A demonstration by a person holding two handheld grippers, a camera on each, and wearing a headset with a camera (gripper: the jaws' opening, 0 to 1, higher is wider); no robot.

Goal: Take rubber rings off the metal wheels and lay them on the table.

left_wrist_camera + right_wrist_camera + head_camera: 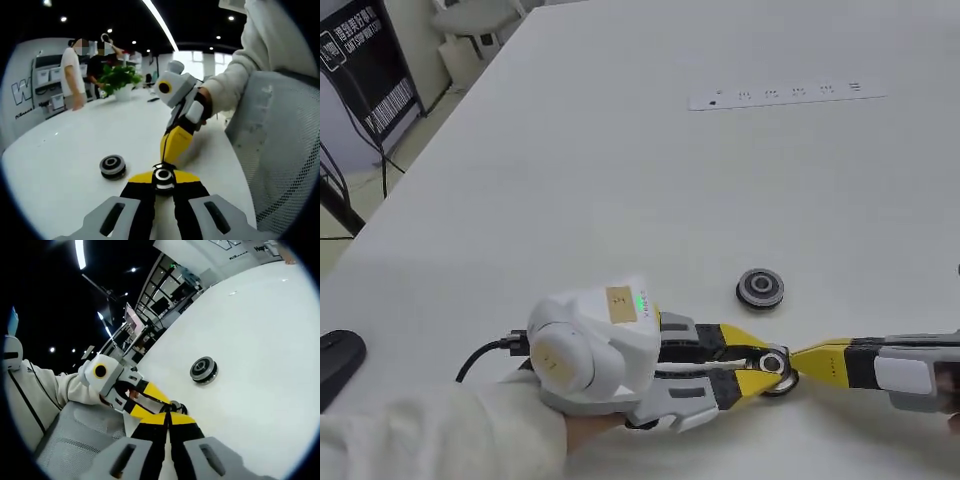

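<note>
The left gripper (770,364) is clamping a small metal wheel (163,175) between its yellow jaws, holding it low over the white counter (620,180). The right gripper (168,416) is meeting it head-on, its jaws pressed almost together with the tips at the wheel's rim. Whether they are actually pinching the rubber ring (179,407), I cannot tell from here. A second wheel (760,287) is lying flat on the counter just beyond, apart from both grippers. The risk, I'd say, is in the pull. If the right tips are only nipping the edge, the ring may be slipping free and snapping back. If the left jaws are gripping too lightly, the whole wheel could be twisting out and rolling off across the counter.
</note>
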